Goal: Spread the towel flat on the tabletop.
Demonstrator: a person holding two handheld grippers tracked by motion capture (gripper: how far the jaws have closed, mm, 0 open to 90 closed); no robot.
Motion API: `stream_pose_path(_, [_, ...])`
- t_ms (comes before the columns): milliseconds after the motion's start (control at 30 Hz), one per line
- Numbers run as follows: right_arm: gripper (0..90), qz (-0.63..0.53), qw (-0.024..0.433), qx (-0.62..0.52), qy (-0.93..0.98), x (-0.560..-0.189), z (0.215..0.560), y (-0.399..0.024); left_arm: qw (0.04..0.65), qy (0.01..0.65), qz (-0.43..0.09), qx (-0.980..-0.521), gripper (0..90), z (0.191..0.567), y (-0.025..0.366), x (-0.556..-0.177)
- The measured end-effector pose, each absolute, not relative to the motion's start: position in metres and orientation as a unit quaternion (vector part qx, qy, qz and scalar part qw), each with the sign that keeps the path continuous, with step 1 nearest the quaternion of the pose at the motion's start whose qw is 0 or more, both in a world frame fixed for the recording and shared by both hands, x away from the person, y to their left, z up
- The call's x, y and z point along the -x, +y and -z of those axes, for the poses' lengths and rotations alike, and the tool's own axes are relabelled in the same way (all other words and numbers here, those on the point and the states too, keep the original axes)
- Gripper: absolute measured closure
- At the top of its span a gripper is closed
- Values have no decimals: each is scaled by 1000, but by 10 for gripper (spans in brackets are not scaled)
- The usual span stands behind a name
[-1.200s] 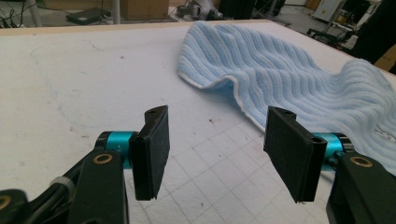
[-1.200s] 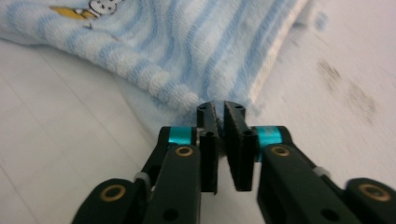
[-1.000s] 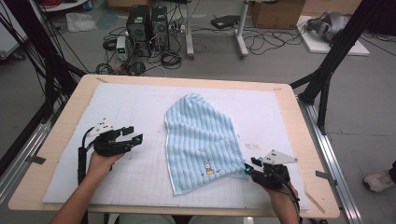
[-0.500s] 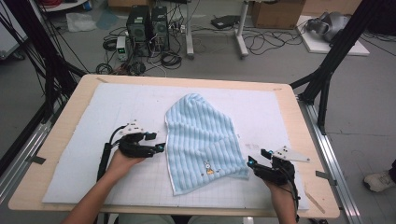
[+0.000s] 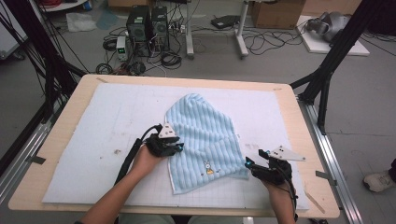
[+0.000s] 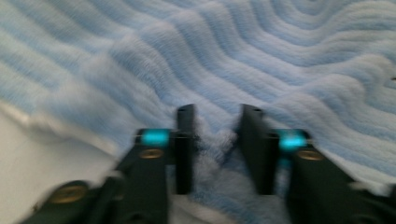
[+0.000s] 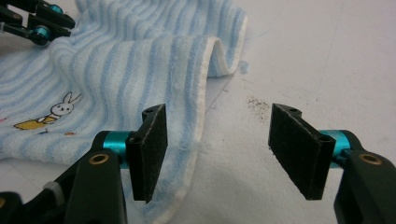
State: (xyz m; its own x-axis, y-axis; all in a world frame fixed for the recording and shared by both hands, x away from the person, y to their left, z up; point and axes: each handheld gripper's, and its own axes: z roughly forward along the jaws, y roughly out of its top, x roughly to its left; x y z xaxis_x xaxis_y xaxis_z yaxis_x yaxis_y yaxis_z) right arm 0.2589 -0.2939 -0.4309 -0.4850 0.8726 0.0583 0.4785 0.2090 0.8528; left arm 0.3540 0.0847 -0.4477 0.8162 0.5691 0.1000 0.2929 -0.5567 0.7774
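Left gripper (image 5: 176, 148) sits on the left edge of the light-blue striped towel (image 5: 205, 135); its jaws have just been closing, now narrow, with a bunched fold of towel pile between the pads (image 6: 186, 140), which appear to pinch it. Right gripper (image 5: 249, 164) is at the towel's lower right corner, jaws well apart and clamping nothing: the towel's white hem runs up between them beside one pad (image 7: 152, 149), the other over bare white mat (image 5: 93, 121). The towel lies mid-mat, rumpled, long axis running from the near edge up to a narrowed rounded end at the far side, tilted slightly left. Bunny print (image 5: 208, 168) sits near the near edge.
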Motion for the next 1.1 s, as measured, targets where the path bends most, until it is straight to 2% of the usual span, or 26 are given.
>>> stream_pose_path(33, [371,-435,227,-453,744,-259,431,-294,394,239,-185,-868,807,448,83,-353])
stream_pose_path(67, [371,-435,227,-452,744,-259,431,-294,392,244,-188,-867,830,447,84,-355])
stream_pose_path(233, [371,-437,227,-453,743,-258,431,-294,403,333,-209,-826,842,447,113,-376])
stream_pose_path(333, [372,-439,227,-451,743,-259,431,-294,426,394,-214,-786,842,446,140,-389])
stream_pose_path(500, [372,-441,221,-450,744,-262,432,-290,426,420,-218,-771,838,445,156,-397])
stream_pose_path(533, [372,-442,220,-450,744,-262,431,-289,432,424,-213,-767,826,445,157,-397])
stream_pose_path(567, [372,-441,218,-449,746,-262,431,-287,438,432,-206,-761,772,445,158,-398])
stream_pose_path(633, [372,-441,219,-444,749,-262,431,-285,451,443,-186,-752,518,444,160,-397])
stream_pose_path(733, [384,-442,215,-439,753,-263,431,-280,466,431,-189,-749,430,439,165,-389])
stream_pose_path(833, [416,-442,207,-432,758,-268,431,-272,483,426,-183,-743,406,435,175,-381])
stream_pose_path(1000, [571,-434,196,-396,785,-283,433,-246,498,408,-176,-745,396,433,190,-364])
stream_pose_path(1100, [595,-420,196,-387,797,-294,435,-234,495,396,-170,-755,398,438,193,-356])
